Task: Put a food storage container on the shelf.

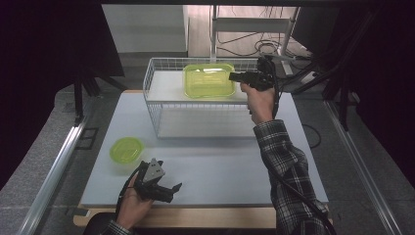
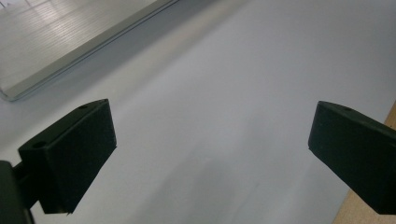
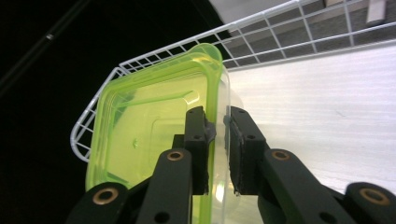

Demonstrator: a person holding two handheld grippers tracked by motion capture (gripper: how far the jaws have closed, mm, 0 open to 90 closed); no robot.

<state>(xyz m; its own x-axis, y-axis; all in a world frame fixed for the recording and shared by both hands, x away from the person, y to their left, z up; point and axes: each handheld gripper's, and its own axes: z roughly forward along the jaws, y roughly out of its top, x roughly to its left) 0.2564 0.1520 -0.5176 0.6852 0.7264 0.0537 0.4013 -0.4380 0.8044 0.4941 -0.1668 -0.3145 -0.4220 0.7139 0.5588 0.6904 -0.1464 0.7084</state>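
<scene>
A rectangular clear container with a lime-green lid [image 1: 208,81] [image 3: 149,135] rests on the upper shelf of a white wire rack [image 1: 149,78] at the back of the table. My right gripper [image 1: 236,76] [image 3: 217,126] reaches in from the right and is shut on the container's right rim, one pad over the lid and the other against the clear side wall. A small round green-lidded container [image 1: 126,149] sits on the table at the front left. To its right, near the table's front edge, my left gripper [image 1: 174,192] [image 2: 212,140] is open over bare table with nothing between its jaws.
The white tabletop [image 1: 220,161] stretches between the rack and the wooden front edge [image 1: 205,218]. The rack's wire rim [image 3: 261,18] rises behind the container. Dark stands and cables stand beyond the table's back right, and a metal rail [image 1: 58,166] runs along the left.
</scene>
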